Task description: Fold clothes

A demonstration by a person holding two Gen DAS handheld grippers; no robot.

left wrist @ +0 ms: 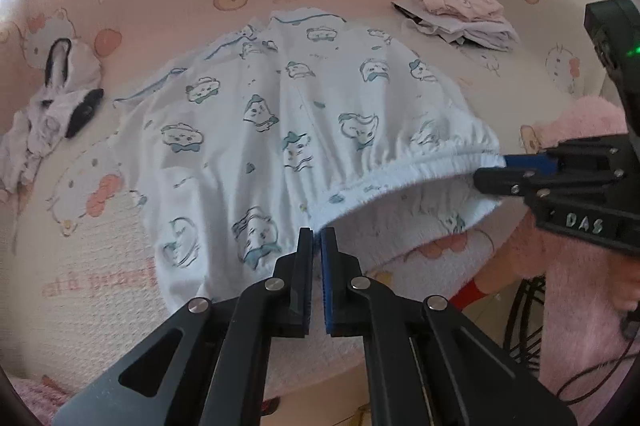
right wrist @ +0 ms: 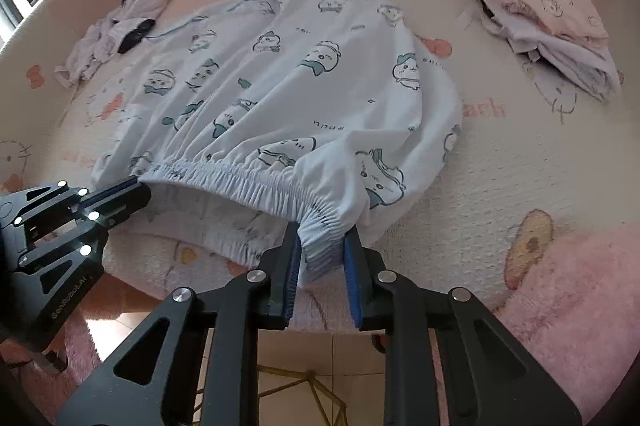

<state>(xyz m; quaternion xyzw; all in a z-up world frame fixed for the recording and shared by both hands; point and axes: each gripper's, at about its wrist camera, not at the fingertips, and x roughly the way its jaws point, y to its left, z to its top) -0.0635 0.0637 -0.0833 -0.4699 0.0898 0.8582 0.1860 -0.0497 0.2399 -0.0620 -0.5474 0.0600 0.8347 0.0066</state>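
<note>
Gripping one white printed garment (right wrist: 304, 74) by its waistband (right wrist: 256, 182): both grippers' fingers, left (left wrist: 317, 232) and right (right wrist: 322, 230).

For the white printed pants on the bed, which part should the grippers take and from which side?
Take the white printed pants by the gathered elastic waistband, coming from the near bed edge, one gripper at each end. The band is the thick, open edge facing the person, and the legs lie flat beyond it. Here the left gripper and right gripper already pinch it at opposite ends.

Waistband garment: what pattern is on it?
White garment with teal-trimmed cartoon faces; clearest in right wrist view.
</note>
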